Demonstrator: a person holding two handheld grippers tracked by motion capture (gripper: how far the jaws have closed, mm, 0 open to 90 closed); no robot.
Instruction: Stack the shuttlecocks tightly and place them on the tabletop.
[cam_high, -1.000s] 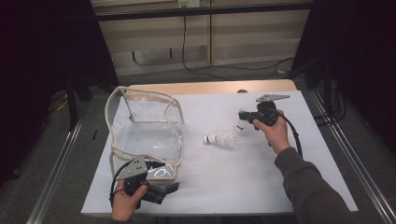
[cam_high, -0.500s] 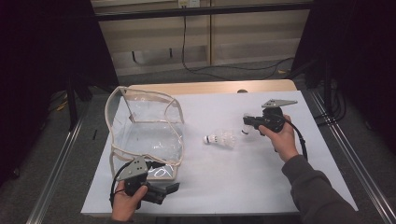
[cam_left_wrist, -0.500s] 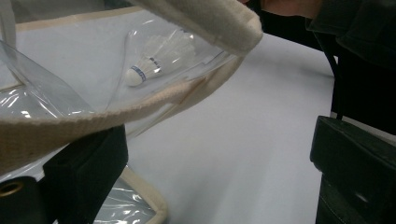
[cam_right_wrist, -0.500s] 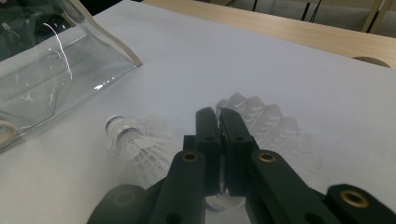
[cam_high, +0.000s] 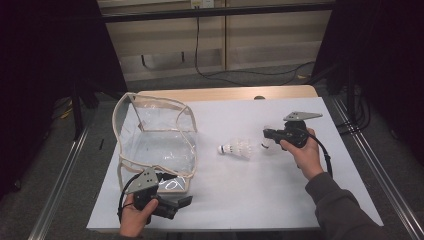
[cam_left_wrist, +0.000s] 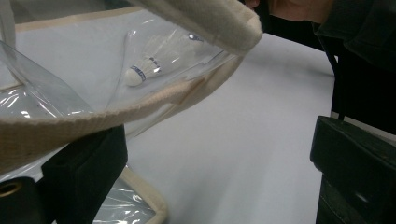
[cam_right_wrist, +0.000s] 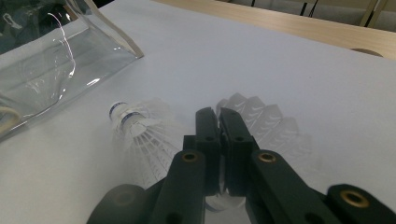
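Fig. Loading shuttlecocks into a clear bag, carry stage. My right gripper (cam_high: 265, 134) has its jaws pressed together, and in the right gripper view (cam_right_wrist: 218, 116) they appear to pinch the feather skirt of a second shuttlecock (cam_right_wrist: 266, 123), which fans out just beyond and to one side of the jaw tips. I judge the hold from that fan alone, because the contact itself is hidden behind the jaws. A loose shuttlecock (cam_high: 237, 148) lies on its side on the table (cam_high: 260, 200), just ahead of these tips toward the bag (cam_high: 155, 145), with its cork end pointing at the bag. My left gripper (cam_high: 182, 201) sits at the bag's near corner with its jaws spread wide. In the left gripper view the beige rim (cam_left_wrist: 116, 116) drapes across one jaw, and the other jaw stands well apart from it, so nothing is clamped. The loose shuttlecock (cam_left_wrist: 140, 70) shows through the clear wall, farther off.

Step in hand, as I read it: one shuttlecock is gripped and not yet carried across to the bag. The next move calls for my right gripper to pass over the loose one without knocking it. My left gripper must close on the rim and lift it so the mouth stays open. The release should wait until the tips are well inside the mouth
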